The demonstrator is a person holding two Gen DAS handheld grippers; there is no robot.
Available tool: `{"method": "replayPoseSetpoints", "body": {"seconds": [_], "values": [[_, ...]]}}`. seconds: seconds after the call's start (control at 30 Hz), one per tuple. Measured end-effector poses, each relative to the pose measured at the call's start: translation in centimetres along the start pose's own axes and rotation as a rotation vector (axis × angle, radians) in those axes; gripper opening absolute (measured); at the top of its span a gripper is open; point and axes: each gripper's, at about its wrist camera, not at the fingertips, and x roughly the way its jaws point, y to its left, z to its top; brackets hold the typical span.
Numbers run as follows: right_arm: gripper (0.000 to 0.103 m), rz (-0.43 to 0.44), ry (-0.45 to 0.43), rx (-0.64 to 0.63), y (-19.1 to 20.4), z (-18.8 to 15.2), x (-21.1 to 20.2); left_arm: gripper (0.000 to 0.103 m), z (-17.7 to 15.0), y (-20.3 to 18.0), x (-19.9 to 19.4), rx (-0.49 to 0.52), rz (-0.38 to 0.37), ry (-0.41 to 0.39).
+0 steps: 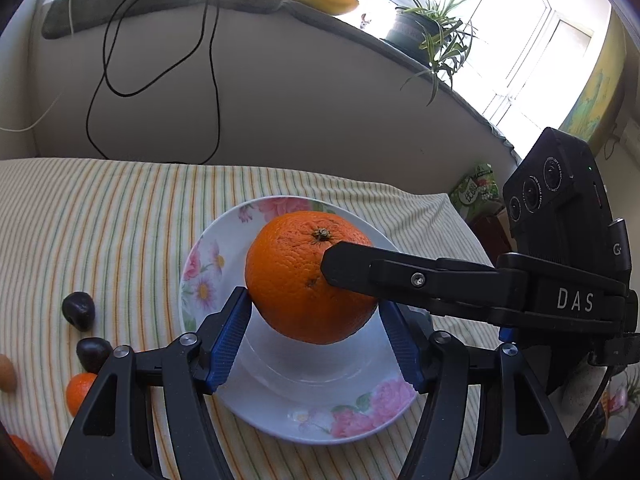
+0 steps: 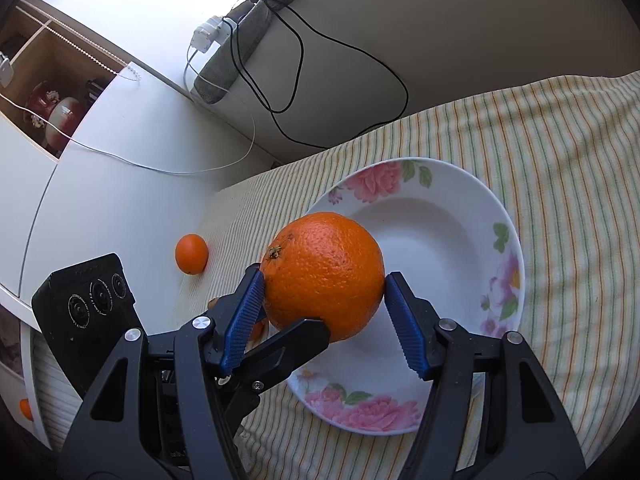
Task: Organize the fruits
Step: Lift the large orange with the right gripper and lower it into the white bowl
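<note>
Left wrist: 1 orange, 1 plate.

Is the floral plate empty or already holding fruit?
Empty. The plate's white well shows bare; the large orange is gripped above it by both grippers, not resting in it.

Orange fruit, pink-flowered white plate, yellow-green striped cloth.

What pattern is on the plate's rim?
Pink flowers with green leaves on the white plate; clearest in the right wrist view.
</note>
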Motion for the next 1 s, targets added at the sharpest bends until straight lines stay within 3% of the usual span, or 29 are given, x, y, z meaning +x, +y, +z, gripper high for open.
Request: {"method": "replayPoseSetpoints", "body": {"seconds": [0.6, 0.8, 1.0], "values": [[0.066, -0.051, 0.01, -0.039, -0.1, 1.1, 2.1, 0.066, 0.4, 0.7, 1.4, 0.011, 0.04, 0.011], [0.066, -0.07, -0.036, -0.072, 0.6, 1.3, 1.1, 0.066, 0.4, 0.3, 0.8, 0.029, 0.062, -0.012], [0.073, -0.086, -0.067, -0.084, 1.0, 1.5, 0.0, 0.065, 0.6, 0.5, -0.7, 0.032, 0.07, -0.037]]}}
